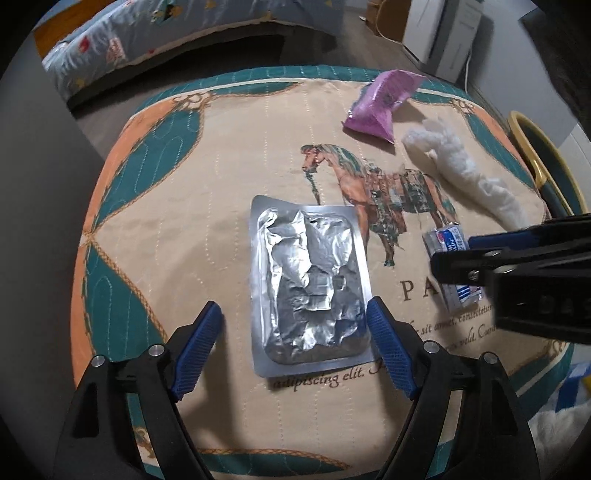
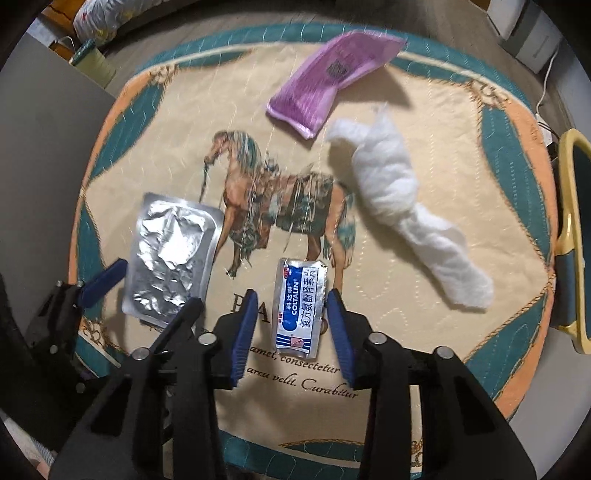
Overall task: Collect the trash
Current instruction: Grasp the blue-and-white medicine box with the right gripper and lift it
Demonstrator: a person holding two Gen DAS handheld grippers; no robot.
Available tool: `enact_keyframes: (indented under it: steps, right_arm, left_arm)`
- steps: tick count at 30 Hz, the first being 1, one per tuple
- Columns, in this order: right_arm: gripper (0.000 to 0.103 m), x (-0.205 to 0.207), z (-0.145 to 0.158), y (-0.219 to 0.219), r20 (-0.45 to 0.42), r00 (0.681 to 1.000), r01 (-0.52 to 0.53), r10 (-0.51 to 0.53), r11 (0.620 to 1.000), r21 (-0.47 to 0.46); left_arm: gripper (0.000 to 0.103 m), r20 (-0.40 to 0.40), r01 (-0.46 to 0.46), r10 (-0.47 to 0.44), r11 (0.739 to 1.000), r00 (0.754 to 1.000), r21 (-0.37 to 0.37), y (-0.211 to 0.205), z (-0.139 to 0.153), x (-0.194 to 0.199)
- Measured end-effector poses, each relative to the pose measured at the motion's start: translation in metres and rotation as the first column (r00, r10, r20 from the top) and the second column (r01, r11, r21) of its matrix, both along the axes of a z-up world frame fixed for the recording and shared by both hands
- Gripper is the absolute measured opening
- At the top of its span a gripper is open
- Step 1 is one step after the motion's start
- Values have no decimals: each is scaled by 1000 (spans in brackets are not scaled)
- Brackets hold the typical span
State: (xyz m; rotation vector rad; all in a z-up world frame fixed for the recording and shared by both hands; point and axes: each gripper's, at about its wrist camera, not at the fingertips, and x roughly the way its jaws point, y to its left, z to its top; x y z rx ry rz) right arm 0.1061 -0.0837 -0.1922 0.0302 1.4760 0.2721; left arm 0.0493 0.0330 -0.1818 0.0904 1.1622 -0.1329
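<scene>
A crumpled silver blister pack (image 1: 308, 284) lies on a horse-print cushion (image 1: 207, 192). My left gripper (image 1: 295, 325) is open, one finger on each side of the pack's near end. A small blue-and-white medicine sachet (image 2: 300, 308) lies between the open fingers of my right gripper (image 2: 292, 306). The right gripper also shows in the left wrist view (image 1: 454, 258), over the sachet (image 1: 448, 240). The blister pack shows in the right wrist view (image 2: 170, 254), with the left gripper (image 2: 144, 284) at its near end. A purple wrapper (image 2: 325, 85) and a white cotton wad (image 2: 402, 206) lie farther back.
A yellow-rimmed bin (image 2: 574, 236) stands at the cushion's right edge. A bed with patterned bedding (image 1: 122, 40) lies beyond the cushion, and white boxes (image 1: 447, 33) stand on the floor at back right. A grey panel (image 2: 40, 155) is on the left.
</scene>
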Motion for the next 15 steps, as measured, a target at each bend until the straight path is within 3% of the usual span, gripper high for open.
enact_keyframes:
  steps: [6,8,12,15]
  right_arm:
    - [25,2,-1,-2,-4,1000,3,-3,1000,-8]
    - [23,5,2,-6,4,1000,9,-9,1000,-16]
    - [23,7,11,-16,23,999,41,-41,999,-4]
    - [23,14,19,-23,49,998,35,-35,999,-4]
  left_arm:
    - [81,-5,-12,11,1000,1000,-22,3,2,0]
    - [87,-7,-14,14,998,1000,-55,0,4,1]
    - [89,-17,25,-25,999,1000,26,-14,-4,3]
    - [79,-4,10,-9,1000,1000,23,-14,-2,5]
